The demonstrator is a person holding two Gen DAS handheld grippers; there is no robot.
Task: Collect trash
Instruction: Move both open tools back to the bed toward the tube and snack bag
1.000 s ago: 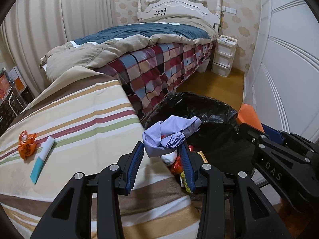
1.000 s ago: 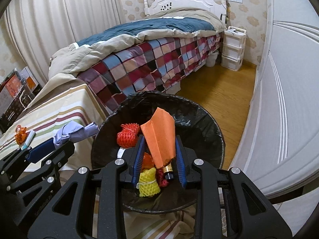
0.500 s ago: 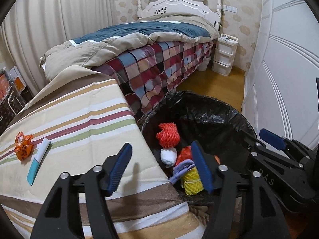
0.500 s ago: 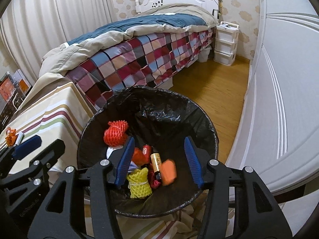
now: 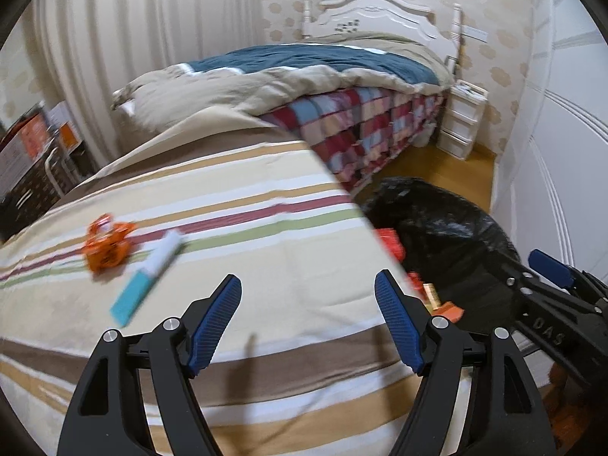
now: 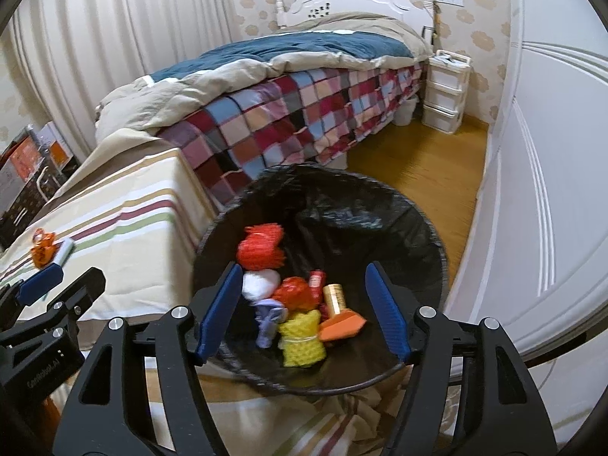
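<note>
The left gripper [image 5: 307,296] has its jaws apart with nothing between them; they have just been opening; it hangs over the striped surface [image 5: 266,266]. The right gripper [image 6: 304,292] also has its jaws apart and empty, just opened too; it hangs over the black bin [image 6: 425,228], which stands just beside the surface.

Two bits of trash still lie on the surface, off to the left of the left gripper; they are an orange wrapper [image 5: 108,245] and a white and teal packet [image 5: 146,279]; they lie close together, maybe touching, though the blur makes that hard to tell.

The orange wrapper looks crinkly and very light; it should squash when pinched, so I would take it across the middle of its bunched-up part, where there is the most to hold. The packet looks flat, thin and light; it may be a bit slippery, and it lies flat on soft cloth; I would pinch it across its narrow width, near the middle, and press down a little so the jaws get under its edges. Neither looks like it would break.

In the bin sit other bits already; a red net [image 6: 262,247], a yellow net [image 6: 302,336], an orange paper [image 6: 342,325], a purple rag [image 6: 269,315] and a few more.
</note>
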